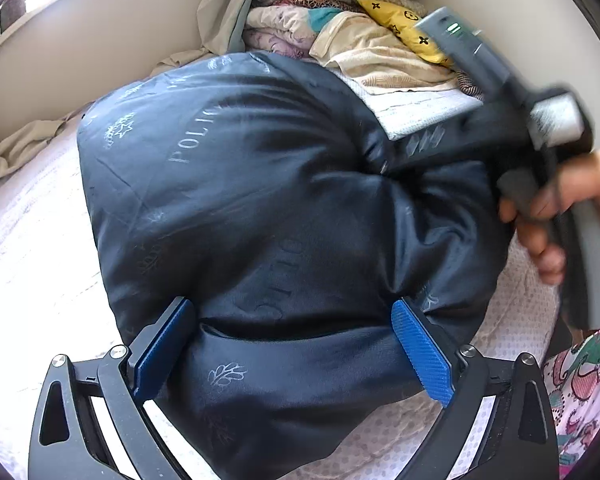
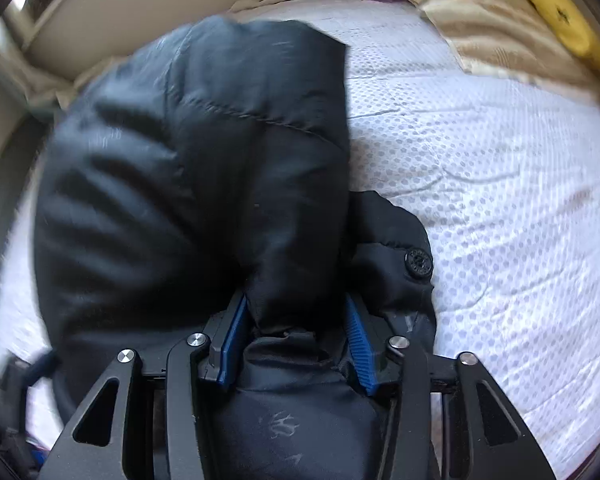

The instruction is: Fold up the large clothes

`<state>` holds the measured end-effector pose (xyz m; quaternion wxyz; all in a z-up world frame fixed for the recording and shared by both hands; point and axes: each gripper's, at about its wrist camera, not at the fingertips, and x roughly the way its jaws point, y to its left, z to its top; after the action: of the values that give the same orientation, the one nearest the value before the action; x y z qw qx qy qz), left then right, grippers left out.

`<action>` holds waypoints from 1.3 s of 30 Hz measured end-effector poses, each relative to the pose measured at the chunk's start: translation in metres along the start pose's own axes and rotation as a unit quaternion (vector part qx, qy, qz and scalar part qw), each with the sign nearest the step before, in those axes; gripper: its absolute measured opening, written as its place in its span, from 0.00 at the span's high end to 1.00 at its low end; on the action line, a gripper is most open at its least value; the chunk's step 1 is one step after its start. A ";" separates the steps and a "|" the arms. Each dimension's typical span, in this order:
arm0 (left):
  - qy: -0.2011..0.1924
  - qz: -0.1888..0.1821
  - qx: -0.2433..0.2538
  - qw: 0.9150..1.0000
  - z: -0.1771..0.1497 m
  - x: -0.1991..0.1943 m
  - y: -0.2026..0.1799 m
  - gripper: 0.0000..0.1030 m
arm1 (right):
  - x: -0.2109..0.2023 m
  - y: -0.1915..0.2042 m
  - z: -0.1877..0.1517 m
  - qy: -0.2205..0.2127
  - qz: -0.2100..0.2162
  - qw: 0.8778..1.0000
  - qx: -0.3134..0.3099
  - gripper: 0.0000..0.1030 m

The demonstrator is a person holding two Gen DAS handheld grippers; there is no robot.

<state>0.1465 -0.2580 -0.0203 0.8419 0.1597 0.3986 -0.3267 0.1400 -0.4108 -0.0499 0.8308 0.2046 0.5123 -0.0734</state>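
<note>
We see a dark padded jacket (image 1: pixel 268 184) lying bunched on the bed (image 2: pixel 500 184), filling the middle of the white dotted cover, its printed lining turned up in the left wrist view. The left gripper (image 1: pixel 296 344) stands spread wide over the near part of the jacket, a thick fold bulging between its blue pads (image 1: pixel 420 352); whether the pads press on the cloth or only flank it we cannot tell from this view. The right gripper (image 2: pixel 296 340) stands half spread with a puffy roll of the jacket between its fingers; the cloth fills the gap and meets both blue pads (image 2: pixel 232 344), so it looks to be grasping that roll, though the picture is blurred. Beside that roll a flap with a black button (image 2: pixel 418 262) lies on the cover. In the left wrist view the right hand (image 1: pixel 560 220) grips its tool's handle at the right edge of the jacket. Toward the far end of the bed a pile of folded blankets (image 1: pixel 332 12) sits with a yellow pillow (image 1: pixel 404 20) against it, and beige cloth (image 1: pixel 220 16) is tucked along the far side by the wall.
</note>
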 end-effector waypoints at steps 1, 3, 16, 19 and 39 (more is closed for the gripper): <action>0.001 -0.001 -0.003 1.000 0.000 0.000 0.001 0.03 | -0.006 -0.009 0.002 0.007 0.020 0.999 0.032 0.48; 0.002 -0.004 -0.011 1.000 0.000 0.000 0.005 0.02 | -0.026 -0.023 0.003 0.002 0.061 0.995 0.083 0.40; 0.000 -0.050 -0.080 0.996 0.011 -0.035 0.048 0.01 | -0.048 -0.034 0.004 0.022 0.058 0.997 0.047 0.13; -0.009 -0.076 -0.147 0.986 0.016 -0.049 0.094 0.01 | -0.031 -0.041 0.004 0.042 0.067 0.995 0.056 0.12; 0.040 -0.291 -0.329 0.897 -0.016 0.055 0.151 0.01 | 0.002 -0.079 -0.003 0.060 0.147 0.982 0.103 0.12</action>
<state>0.2652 -0.1615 -0.0717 0.6970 -0.2369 0.5454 -0.4009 0.1128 -0.4808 -0.0739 0.7750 0.3661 0.5151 0.0098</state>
